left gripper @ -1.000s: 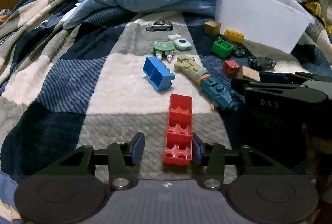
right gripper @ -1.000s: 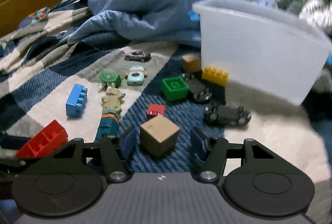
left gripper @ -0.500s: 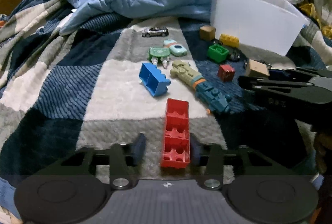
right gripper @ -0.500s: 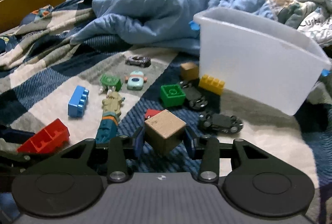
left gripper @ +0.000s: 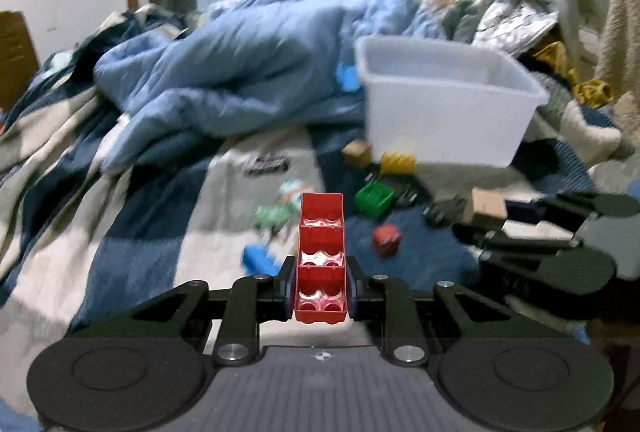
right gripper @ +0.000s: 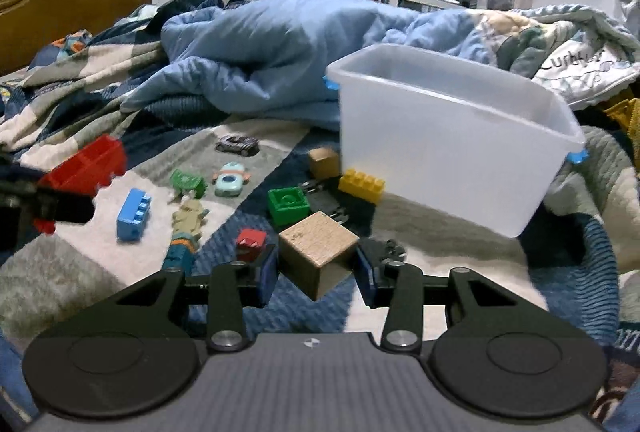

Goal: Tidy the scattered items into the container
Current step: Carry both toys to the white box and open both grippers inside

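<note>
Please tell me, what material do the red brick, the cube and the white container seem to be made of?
Red brick: probably glossy moulded plastic, with shiny hollow sockets. Cube: apparently unpainted wood, pale tan, with faint grain and specks. White container: likely translucent matte plastic, with thin walls letting light through.

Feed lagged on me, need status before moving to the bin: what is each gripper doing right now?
Left gripper: closed on the long red brick, lifted off the blanket.
Right gripper: closed on the wooden cube, also lifted.
</note>
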`<state>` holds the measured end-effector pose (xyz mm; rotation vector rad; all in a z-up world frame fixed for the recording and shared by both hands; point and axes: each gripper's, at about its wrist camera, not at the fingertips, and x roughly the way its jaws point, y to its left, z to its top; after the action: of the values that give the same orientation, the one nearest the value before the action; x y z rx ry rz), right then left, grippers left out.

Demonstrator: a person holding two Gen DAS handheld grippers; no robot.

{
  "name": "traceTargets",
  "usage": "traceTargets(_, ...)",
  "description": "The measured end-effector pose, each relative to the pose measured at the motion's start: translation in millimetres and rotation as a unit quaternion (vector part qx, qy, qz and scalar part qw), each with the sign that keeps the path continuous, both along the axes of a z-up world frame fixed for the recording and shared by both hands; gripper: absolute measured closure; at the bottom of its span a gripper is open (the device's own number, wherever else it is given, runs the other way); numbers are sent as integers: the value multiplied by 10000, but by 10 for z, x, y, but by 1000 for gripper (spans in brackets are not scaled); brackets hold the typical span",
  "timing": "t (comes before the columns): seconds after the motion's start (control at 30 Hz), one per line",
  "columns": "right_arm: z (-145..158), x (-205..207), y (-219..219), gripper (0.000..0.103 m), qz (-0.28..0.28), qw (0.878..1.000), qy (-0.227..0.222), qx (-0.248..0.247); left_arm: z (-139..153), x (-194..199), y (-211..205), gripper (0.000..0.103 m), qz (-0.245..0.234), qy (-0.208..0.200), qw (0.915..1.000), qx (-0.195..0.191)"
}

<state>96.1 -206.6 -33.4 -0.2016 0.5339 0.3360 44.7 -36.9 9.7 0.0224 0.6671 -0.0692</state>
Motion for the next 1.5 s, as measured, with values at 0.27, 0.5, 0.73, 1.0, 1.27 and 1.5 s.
traceTargets(0.27,459,267,-439,59,-472,9973,-563,58,399,683,-384,76,-332,-515,9980,-163)
traceTargets(0.5,740,712,-707,59,-769,9927,-926,47,660,1402,-753,76,-638,-920,9937,-51)
traceTargets(0.73,865,1168,-799,59,-861,9898,-1132,85,645,2005,-956,76,-659,-829,9941,-238)
traceTargets(1.0,744,1813,-867,58,-1120,9907,-758,160,266,2599,-1104,76,-619,-350,9971,-278)
traceTargets(1.27,626,1860,-898,30,-1158,9910,-664,53,241,2422,-984,38,-541,-315,9973,-373)
traceTargets(1.5,806,1454,-839,22,-896,9919,-875,217,527,1721,-629,20,-133,-618,9980,-34)
